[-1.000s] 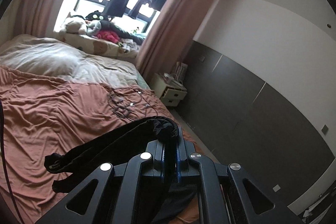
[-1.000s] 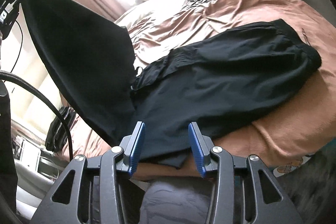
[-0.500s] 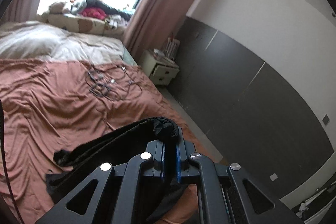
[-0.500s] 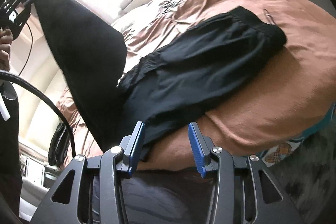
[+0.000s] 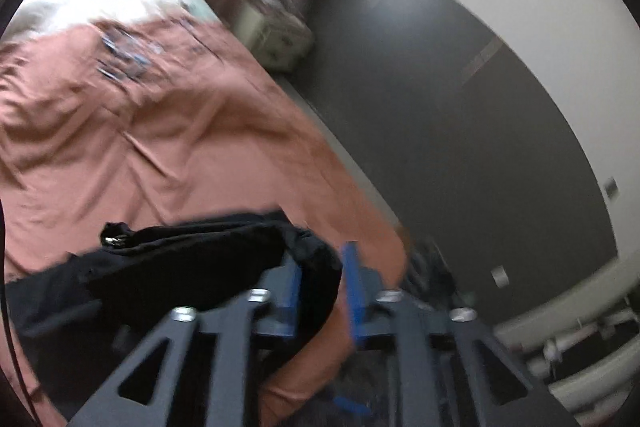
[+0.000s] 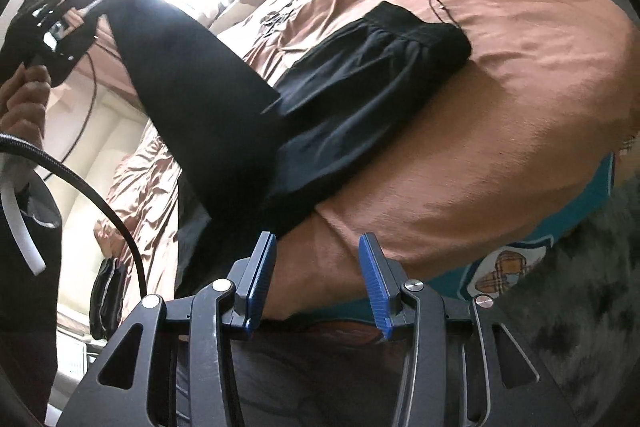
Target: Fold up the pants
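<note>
Black pants (image 6: 360,75) lie across the brown bed cover (image 6: 500,107), waistband toward the nightstand. One leg (image 6: 192,75) rises to my left gripper (image 6: 86,1), held by a hand (image 6: 24,95) at the upper left. In the blurred left wrist view the left gripper (image 5: 322,263) is low over the bed and its jaws are opening. The pants' leg end (image 5: 180,259) still lies between them, bunched against the left pad, with a gap to the right pad. My right gripper (image 6: 317,243) stands open and bare at the bed's near edge, just below the pants.
A white nightstand (image 5: 276,35) stands by the dark wall panel beyond the bed. Loose cables (image 5: 124,55) lie farther up the cover, and a thin cord (image 6: 442,11) by the waistband. A teal sheet (image 6: 540,247) and dark rug (image 6: 580,307) show below the mattress.
My left gripper has dropped toward the bed carrying the leg end forward, and its jaws have parted from shut. The right gripper shifted along the bed edge and rolled, still open.
</note>
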